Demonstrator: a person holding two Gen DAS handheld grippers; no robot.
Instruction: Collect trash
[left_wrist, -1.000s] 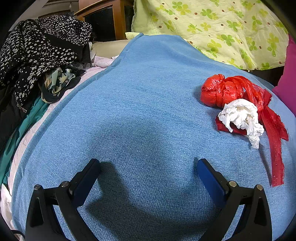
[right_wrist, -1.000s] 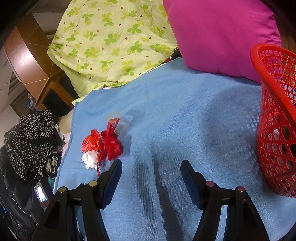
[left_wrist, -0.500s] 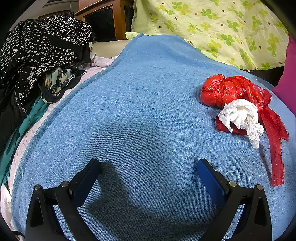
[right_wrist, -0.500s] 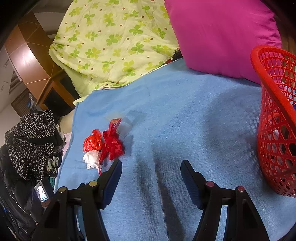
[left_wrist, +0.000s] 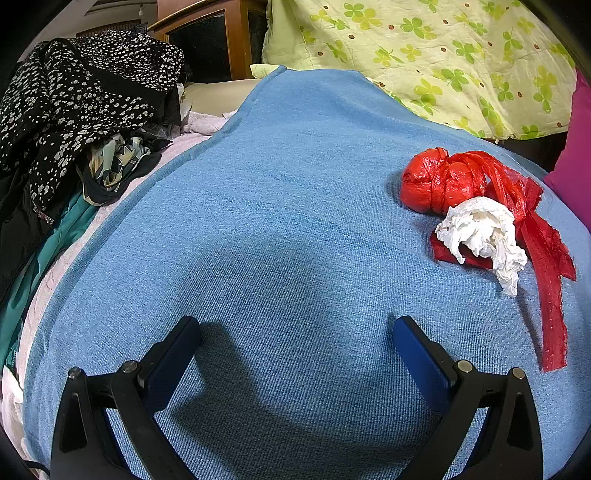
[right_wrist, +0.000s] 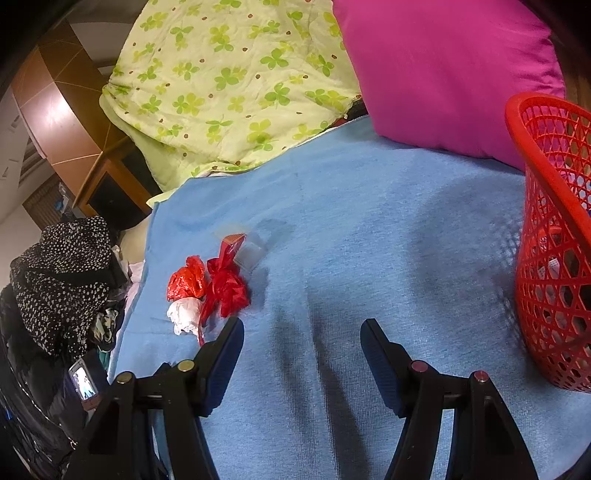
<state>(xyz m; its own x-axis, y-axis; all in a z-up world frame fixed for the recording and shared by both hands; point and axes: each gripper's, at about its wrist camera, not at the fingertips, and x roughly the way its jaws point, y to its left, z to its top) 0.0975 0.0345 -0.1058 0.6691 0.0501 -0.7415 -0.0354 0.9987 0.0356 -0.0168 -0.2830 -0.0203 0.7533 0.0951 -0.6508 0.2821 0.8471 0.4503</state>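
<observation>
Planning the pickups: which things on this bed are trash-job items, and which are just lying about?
Job: knotted red plastic bag; white crumpled tissue; clear wrapper; red basket.
Lying about: spotted black clothes; clover quilt; magenta pillow; phone.

Even indoor light, sharp focus, soft shadows, fisheye bending with dark corners

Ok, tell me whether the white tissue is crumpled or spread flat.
Crumpled: the white tissue sits bunched in a wad against the red plastic bag.
</observation>
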